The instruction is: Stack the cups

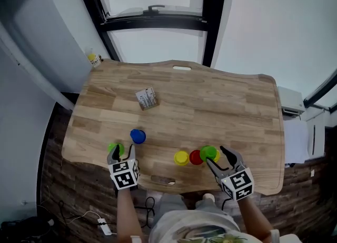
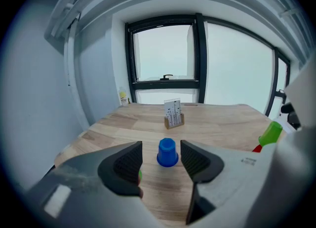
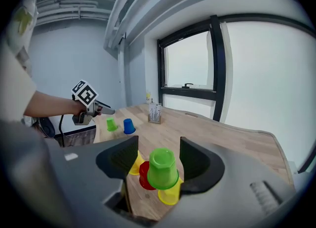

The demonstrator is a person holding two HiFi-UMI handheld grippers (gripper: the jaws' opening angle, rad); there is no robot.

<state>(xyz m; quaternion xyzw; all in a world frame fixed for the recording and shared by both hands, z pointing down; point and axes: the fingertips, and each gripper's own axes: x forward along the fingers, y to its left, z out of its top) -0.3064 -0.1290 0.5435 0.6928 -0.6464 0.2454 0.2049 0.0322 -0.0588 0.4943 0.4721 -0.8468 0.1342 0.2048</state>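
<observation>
Head view: six tapered plastic cups stand upside down on the wood-grain table [image 1: 237, 105]. At left are a green cup [image 1: 115, 148] and a blue cup [image 1: 138, 136]. At right are a yellow cup [image 1: 181, 158], a red cup [image 1: 195, 157], and a second green cup [image 1: 208, 152] capping another yellow.

Left gripper view: the left gripper [image 2: 161, 153] gapes empty, with the blue cup beyond it.

Right gripper view: the right gripper [image 3: 158, 154] stands spread around the second green cup, its ribbed pads not pressing.

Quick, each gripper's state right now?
Left gripper: open, small blue plastic cup ahead, untouched.
Right gripper: open, upturned green plastic cup at its jaws, ungripped.
</observation>
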